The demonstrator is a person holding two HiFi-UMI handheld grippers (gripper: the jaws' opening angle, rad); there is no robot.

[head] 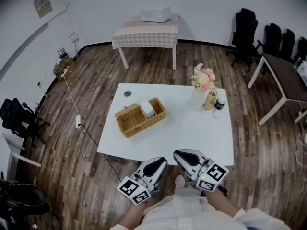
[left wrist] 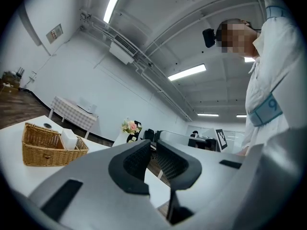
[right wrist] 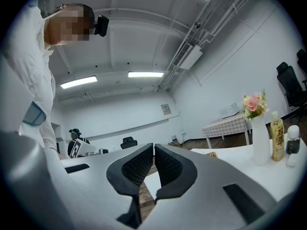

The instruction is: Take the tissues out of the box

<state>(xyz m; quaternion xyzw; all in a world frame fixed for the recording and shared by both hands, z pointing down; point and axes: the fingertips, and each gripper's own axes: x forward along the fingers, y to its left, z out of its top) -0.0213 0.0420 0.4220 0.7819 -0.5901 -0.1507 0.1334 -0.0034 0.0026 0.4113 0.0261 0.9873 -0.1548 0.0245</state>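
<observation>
A wicker basket [head: 135,122] stands on the left half of the white table [head: 192,128]; a white tissue pack [head: 147,109] sits upright inside it. Both grippers hover side by side at the table's near edge, well short of the basket. My left gripper [head: 159,163] is shut with nothing in it, and my right gripper [head: 183,155] is shut and empty too. In the left gripper view the closed left gripper [left wrist: 152,146] points past the basket [left wrist: 45,147] and tissue pack [left wrist: 68,139] at far left. In the right gripper view the right gripper [right wrist: 154,148] shows its pads touching.
A vase of flowers [head: 200,89], a tall bottle [head: 210,98] and a small dark-capped bottle [head: 219,103] stand at the table's far right. A small round object [head: 127,93] lies behind the basket. A cloth-covered table [head: 146,34] stands further back, with chairs [head: 247,30] and a dark table [head: 288,75] at right.
</observation>
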